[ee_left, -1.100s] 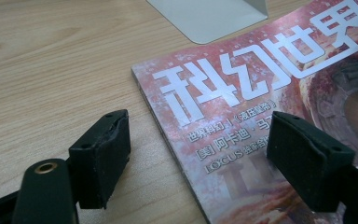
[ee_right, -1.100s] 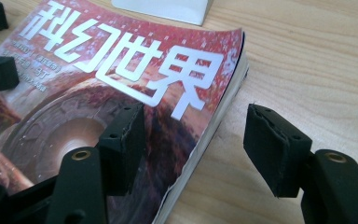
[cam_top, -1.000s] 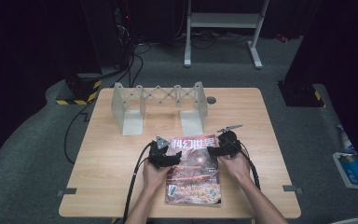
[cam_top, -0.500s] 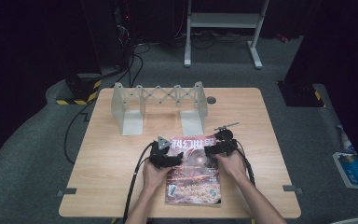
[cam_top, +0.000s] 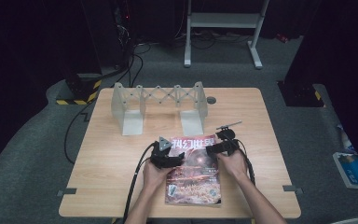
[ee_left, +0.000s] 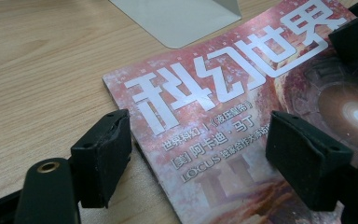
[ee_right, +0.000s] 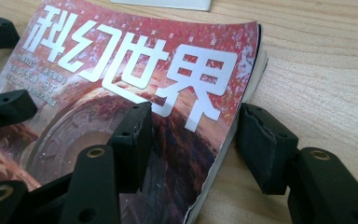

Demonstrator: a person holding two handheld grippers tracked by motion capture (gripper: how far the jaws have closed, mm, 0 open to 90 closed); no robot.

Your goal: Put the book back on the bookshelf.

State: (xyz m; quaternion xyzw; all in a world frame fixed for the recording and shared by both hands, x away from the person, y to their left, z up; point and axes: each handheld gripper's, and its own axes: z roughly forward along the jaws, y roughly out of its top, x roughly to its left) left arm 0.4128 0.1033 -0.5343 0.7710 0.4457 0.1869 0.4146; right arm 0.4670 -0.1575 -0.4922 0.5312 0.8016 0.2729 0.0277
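Magazine (cam_top: pixel 193 170) flat on table (cam_top: pixel 112 168), near front edge. Thin, limp, glossy cover; likely slippery, pages may fan. Left gripper (ee_left: pixel 198 154) spread, straddling spine edge. Right gripper (ee_right: pixel 193 140) spread, jaws just been closing over page edge, not yet pinching. Grip at edges.

A grey folding rack (cam_top: pixel 161 105) with a zigzag lattice between two end plates is seen standing at the far part of the wooden tabletop (cam_top: pixel 112 163); one of its pale feet (ee_left: pixel 177 18) is shown close up in the left gripper view. A small dark round disc (cam_top: pixel 210 99) is seen on the tabletop just beside the rack's right end. Beyond the tabletop, a white metal stand (cam_top: pixel 223 28) is set on the grey floor (cam_top: pixel 28 154). Black cables (cam_top: pixel 135 60) are laid across the floor at the far left, near a yellow-and-black striped block (cam_top: pixel 77 95). A blue booklet (cam_top: pixel 354 170) is seen lying on the floor at the right.
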